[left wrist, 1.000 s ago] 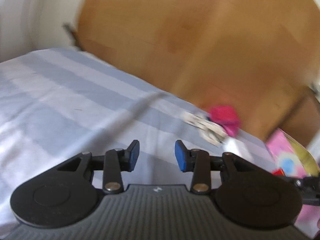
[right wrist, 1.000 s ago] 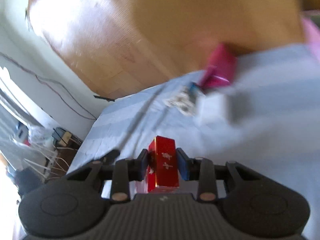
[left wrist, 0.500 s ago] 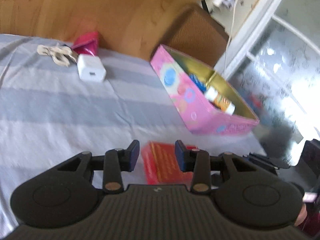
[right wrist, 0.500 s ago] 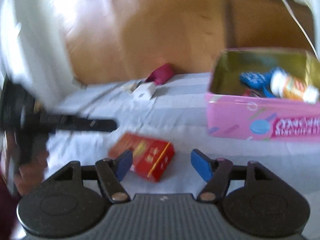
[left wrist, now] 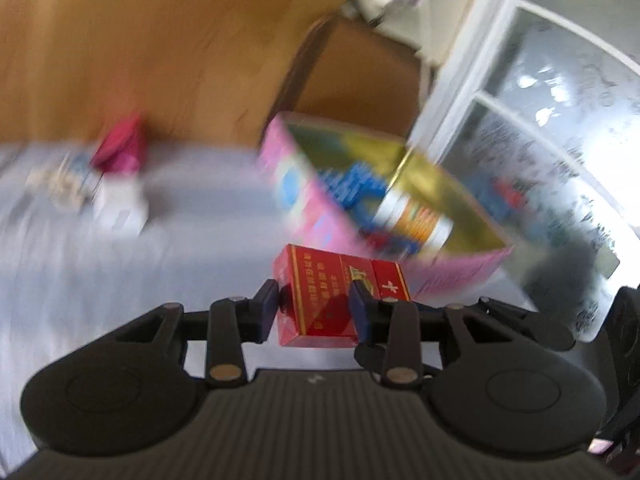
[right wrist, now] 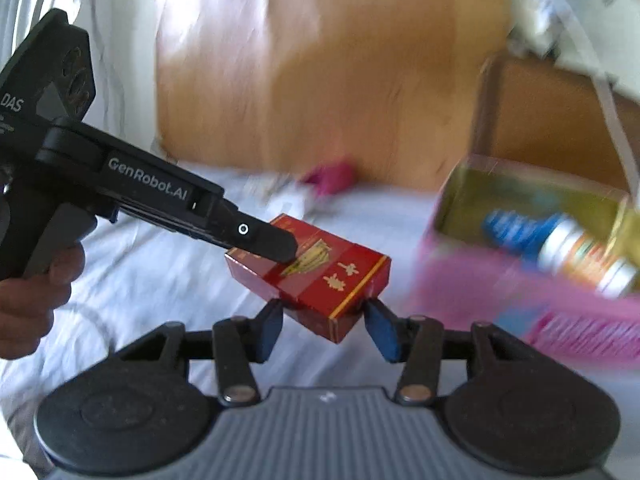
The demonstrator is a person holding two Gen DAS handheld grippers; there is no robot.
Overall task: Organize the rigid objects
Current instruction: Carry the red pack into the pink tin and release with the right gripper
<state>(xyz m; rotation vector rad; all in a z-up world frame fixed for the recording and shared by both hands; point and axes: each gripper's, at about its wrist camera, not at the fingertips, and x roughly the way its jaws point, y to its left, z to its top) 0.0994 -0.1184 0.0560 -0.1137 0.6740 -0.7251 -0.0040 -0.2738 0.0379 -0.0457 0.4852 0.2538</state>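
Note:
A red cigarette box (left wrist: 336, 292) with gold print is gripped in my left gripper (left wrist: 314, 308), lifted above the striped sheet. In the right wrist view the same box (right wrist: 316, 276) hangs from the left gripper's fingers (right wrist: 276, 240), which come in from the left. My right gripper (right wrist: 324, 328) is open, its blue pads either side of the box and apart from it. A pink tin (left wrist: 316, 208) with a gold inside stands just beyond; it holds a bottle (left wrist: 416, 216) and blue items. It also shows at the right of the right wrist view (right wrist: 528, 300).
A white charger (left wrist: 120, 204), a coiled cable (left wrist: 56, 184) and a magenta item (left wrist: 120, 148) lie at the bed's far edge. A wooden headboard (left wrist: 160, 40), a brown cabinet (left wrist: 352, 80) and a window (left wrist: 560, 120) lie beyond.
The red box lay on the sheet half a second ago; now my left gripper has shut on it and lifted it toward the pink tin. My right gripper released it earlier and stays open.

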